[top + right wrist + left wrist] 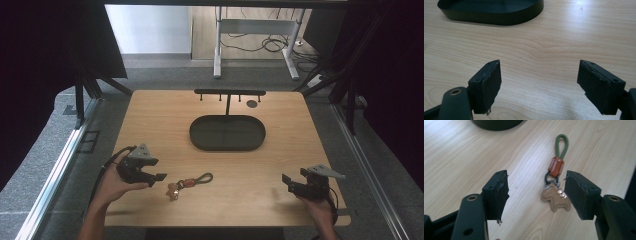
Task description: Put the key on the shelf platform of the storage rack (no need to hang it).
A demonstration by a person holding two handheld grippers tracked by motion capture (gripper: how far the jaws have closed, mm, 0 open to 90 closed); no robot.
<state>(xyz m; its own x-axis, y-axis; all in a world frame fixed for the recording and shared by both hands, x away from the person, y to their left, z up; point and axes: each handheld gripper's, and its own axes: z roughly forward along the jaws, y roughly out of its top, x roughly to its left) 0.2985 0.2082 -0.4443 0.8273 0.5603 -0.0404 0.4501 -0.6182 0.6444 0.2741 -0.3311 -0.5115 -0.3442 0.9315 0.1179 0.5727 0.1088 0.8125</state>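
A keychain [187, 183] lies flat on the wooden table [280, 150] near its front edge: a green cord loop [562, 145], an orange-brown sleeve [556, 166], a dark ring and a tan horse-shaped leather charm [555, 199]. My left gripper [156, 176] is open just left of it, held by a hand; in the left gripper view the charm lies on the table between the jaws, nearer the right one, untouched. At the front right, my right gripper [292, 181] is open over bare wood [539, 72], with nothing between its jaws.
A dark oval tray [227, 133] sits at the table's middle, seen also as the tray's wall [491, 18] ahead of the right gripper. Behind it stands a black T-shaped rack with pegs [229, 93] and a small dark disc [252, 104]. Metal frame legs rise beyond the table.
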